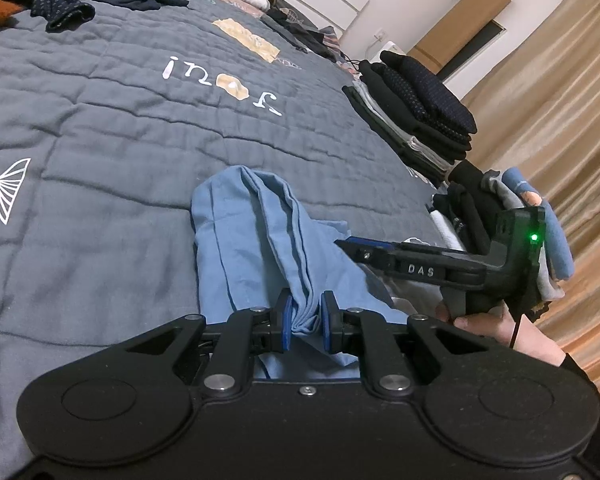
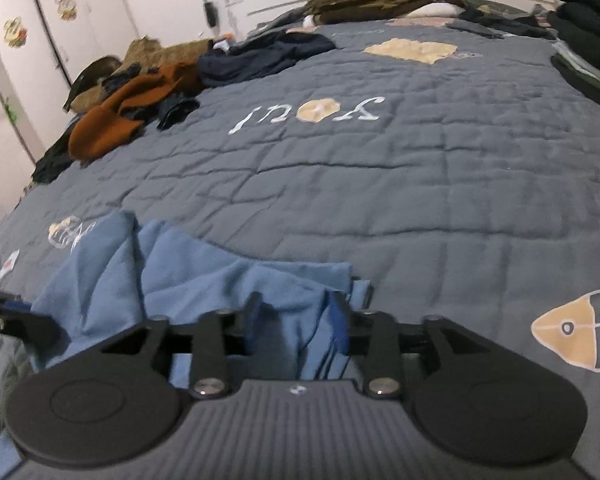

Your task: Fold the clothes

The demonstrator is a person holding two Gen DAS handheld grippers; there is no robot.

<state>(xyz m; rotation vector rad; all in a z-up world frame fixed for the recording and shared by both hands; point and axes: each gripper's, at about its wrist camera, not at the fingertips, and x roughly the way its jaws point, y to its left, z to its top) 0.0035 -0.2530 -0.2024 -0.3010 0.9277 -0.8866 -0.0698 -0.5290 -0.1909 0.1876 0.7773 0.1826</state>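
Left wrist view shows the light blue garment (image 1: 256,232) bunched in loose folds on the near part of the grey quilted bedspread (image 1: 100,128), with the left gripper (image 1: 306,322) clamped narrowly on a gathered ridge of its cloth, both blue pads pressing the fabric. From the right side the right gripper (image 1: 350,245) reaches in level, its tips at the garment's edge, held by a hand (image 1: 496,326) in a dark sleeve. In the right wrist view, the right gripper (image 2: 296,312) stands partly open with the blue cloth lying loosely between its fingers, the pads not pinching it; this picture is somewhat blurred. A stack of folded dark clothes (image 1: 416,112) sits along the bed's right edge, with a smaller folded pile (image 1: 500,216) nearer. At the far left lies a heap of unfolded clothes, among them a rust-orange garment (image 2: 116,120) and a navy garment (image 2: 260,56). Beige curtains (image 1: 560,100) hang beyond the bed.
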